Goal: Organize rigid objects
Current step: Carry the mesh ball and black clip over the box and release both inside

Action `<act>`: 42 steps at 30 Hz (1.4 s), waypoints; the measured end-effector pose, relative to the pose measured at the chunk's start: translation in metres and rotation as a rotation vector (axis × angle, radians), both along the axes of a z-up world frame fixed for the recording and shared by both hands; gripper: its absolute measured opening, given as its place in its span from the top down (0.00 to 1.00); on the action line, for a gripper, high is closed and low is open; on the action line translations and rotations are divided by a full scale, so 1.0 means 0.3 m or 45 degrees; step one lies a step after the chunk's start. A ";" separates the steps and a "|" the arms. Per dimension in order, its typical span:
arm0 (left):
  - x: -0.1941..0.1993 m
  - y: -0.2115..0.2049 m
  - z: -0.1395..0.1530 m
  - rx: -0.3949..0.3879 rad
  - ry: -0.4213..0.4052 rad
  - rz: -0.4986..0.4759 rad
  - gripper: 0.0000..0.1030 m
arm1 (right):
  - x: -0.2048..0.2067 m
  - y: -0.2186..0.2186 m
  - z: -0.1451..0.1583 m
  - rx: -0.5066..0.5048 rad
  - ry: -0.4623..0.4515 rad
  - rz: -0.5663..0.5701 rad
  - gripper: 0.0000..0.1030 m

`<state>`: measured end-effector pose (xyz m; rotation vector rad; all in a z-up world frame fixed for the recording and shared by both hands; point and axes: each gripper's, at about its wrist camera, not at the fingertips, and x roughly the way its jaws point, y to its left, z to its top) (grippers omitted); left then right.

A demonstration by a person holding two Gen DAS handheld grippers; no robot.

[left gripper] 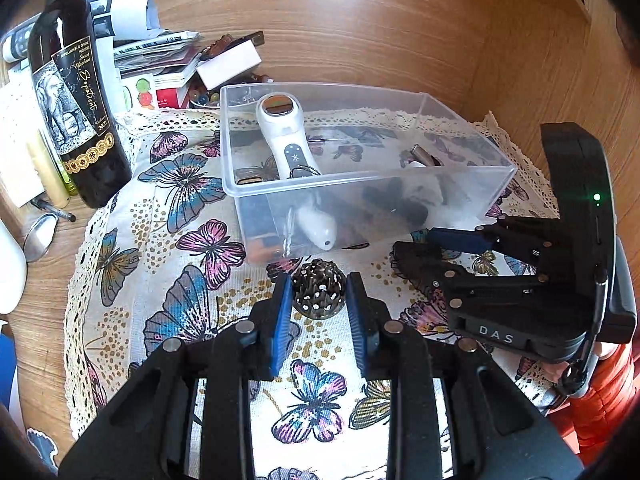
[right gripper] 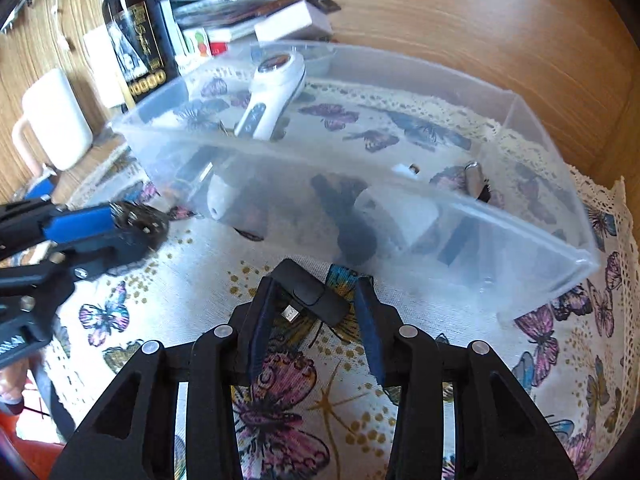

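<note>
A clear plastic bin (left gripper: 472, 208) stands on the butterfly cloth and holds a white handheld device (left gripper: 280, 136) and several small items. My left gripper (left gripper: 319, 294) is open, its blue pads either side of a dark perforated metal ball (left gripper: 319, 290) on the cloth just in front of the bin. My right gripper (right gripper: 316, 300) is open around a black USB adapter (right gripper: 310, 292) lying on the cloth before the bin (right gripper: 560, 248). The ball also shows in the right wrist view (right gripper: 140, 222), between the left gripper's fingers. The right gripper shows in the left wrist view (left gripper: 448, 246).
A dark wine bottle (left gripper: 76, 112) stands left of the bin, with stacked papers and boxes (left gripper: 168, 60) behind it. A white mug (right gripper: 56, 120) and a spoon (left gripper: 40, 236) lie at the left. The wooden table (left gripper: 400, 32) stretches behind.
</note>
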<state>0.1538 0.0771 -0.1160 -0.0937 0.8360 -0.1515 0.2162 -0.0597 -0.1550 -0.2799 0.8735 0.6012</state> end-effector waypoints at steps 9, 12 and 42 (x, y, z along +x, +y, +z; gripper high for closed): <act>-0.015 -0.017 0.023 -0.021 -0.038 0.011 0.74 | -0.054 -0.025 0.045 0.033 -0.046 0.012 0.69; -0.022 -0.025 0.061 -0.014 -0.082 0.011 0.74 | -0.086 -0.062 0.106 0.086 -0.097 -0.009 0.69; 0.253 -0.090 0.217 0.038 -0.157 -0.015 0.74 | 0.079 -0.218 0.356 0.185 -0.356 -0.216 0.69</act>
